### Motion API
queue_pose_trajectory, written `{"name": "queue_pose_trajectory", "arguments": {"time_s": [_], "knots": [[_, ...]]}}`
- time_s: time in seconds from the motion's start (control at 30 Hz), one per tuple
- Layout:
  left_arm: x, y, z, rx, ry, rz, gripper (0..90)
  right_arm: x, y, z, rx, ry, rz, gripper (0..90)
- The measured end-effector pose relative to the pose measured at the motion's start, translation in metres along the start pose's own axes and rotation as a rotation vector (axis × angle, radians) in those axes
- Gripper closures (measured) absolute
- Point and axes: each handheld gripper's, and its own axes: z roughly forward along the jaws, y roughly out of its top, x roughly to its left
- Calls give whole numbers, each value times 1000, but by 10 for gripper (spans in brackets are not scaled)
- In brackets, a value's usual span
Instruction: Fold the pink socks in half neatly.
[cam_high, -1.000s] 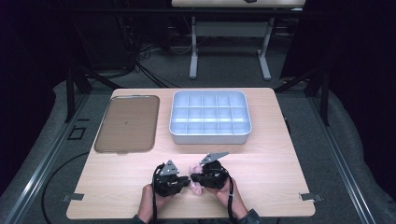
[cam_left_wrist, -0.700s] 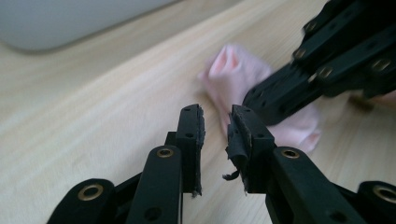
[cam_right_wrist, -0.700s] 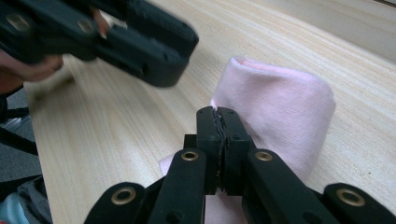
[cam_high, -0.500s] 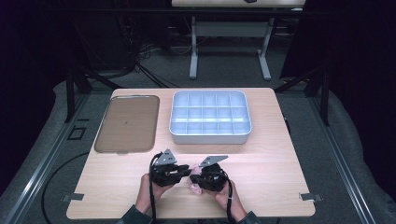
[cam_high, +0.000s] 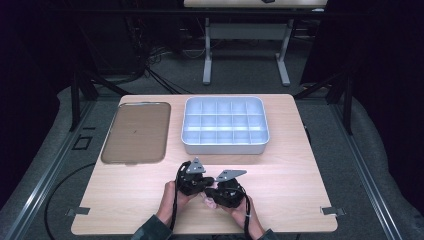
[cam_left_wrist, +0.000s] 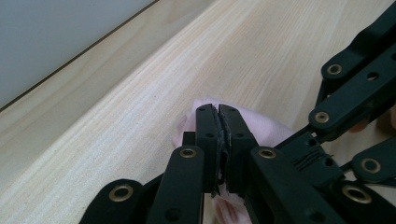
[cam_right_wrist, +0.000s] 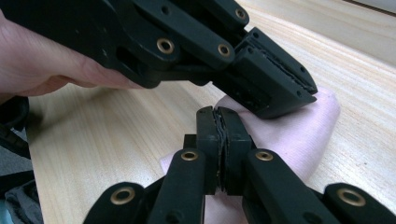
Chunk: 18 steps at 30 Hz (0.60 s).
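Nearest the table's front edge, a person's hands hold the two grippers close together over the wood, tips turned toward each other. The left gripper (cam_high: 192, 179) sits slightly farther from the edge than the right gripper (cam_high: 226, 189), and a small pink cloth (cam_high: 206, 200) shows between them, low over the table (cam_high: 300, 200).

In the left gripper view, the left gripper (cam_left_wrist: 217, 109) has its jaws pressed together with a thin fold of the cloth (cam_left_wrist: 261, 126) caught between the pads; its jaws have just been closing on that fold. The cloth spreads out beyond the tips and also shows below, between the jaw arms. The right gripper's linkage crosses the right side of that view.

In the right gripper view, the right gripper (cam_right_wrist: 217, 111) is clamped shut too, with the cloth (cam_right_wrist: 294, 135) bunched under and beyond its tips, a fold pinched in the seam between the pads. The left gripper (cam_right_wrist: 280, 88) comes in from the upper left, its closed tips resting on the same cloth just past the right gripper's tips. Part of a hand (cam_right_wrist: 42, 60) shows at the left.

Farther back on the table, well apart from the hands, stands a white divider tray (cam_high: 225, 146) with rows of compartments. Just beside it, to the left, lies a flat brown tray (cam_high: 136, 131).
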Motion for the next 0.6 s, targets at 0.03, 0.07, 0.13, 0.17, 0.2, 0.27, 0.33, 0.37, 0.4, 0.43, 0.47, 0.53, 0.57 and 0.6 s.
{"name": "queue_pose_trajectory", "arguments": {"time_s": [0.03, 0.07, 0.13, 0.17, 0.2, 0.27, 0.33, 0.37, 0.4, 0.43, 0.47, 0.53, 0.57, 0.6], "knots": [[0, 1, 0, 12, 3, 9, 872, 0, 0, 0, 0, 0, 0, 884], [-1, 1, 1, 14, 5, 11, 873, 0, 0, -1, 5, -5, -2, 882], [-1, 2, 2, 28, 20, 22, 875, 5, -1, -5, 12, -30, -6, 857], [-3, 2, 2, 31, 32, 30, 875, 8, -1, -7, 14, -24, -12, 828], [-3, 2, 2, 32, 36, 33, 876, 11, -2, -10, 12, -26, -20, 824], [-3, 2, 3, 28, 37, 30, 876, 14, -5, -17, 12, -29, -30, 833], [-3, 2, 2, 27, 37, 28, 876, 15, -5, -19, 7, -30, -24, 841], [-4, 2, 2, 26, 39, 25, 876, 15, -7, -22, 18, -36, -23, 858], [-4, 2, 2, 26, 41, 25, 876, 15, -7, -22, 18, -36, -23, 858], [-4, 2, 2, 27, 43, 30, 876, 15, -8, -22, 28, -37, -23, 861], [-4, 2, 2, 27, 43, 33, 876, 13, -12, -19, 33, -37, -18, 873], [-5, 2, 2, 29, 45, 34, 877, 11, -13, -18, 25, -29, -7, 883], [-5, 2, 2, 30, 45, 36, 876, 8, -15, -17, 17, -12, 12, 897], [-5, 2, 2, 30, 45, 36, 877, 5, -15, -17, 18, 1, 20, 898]]}}
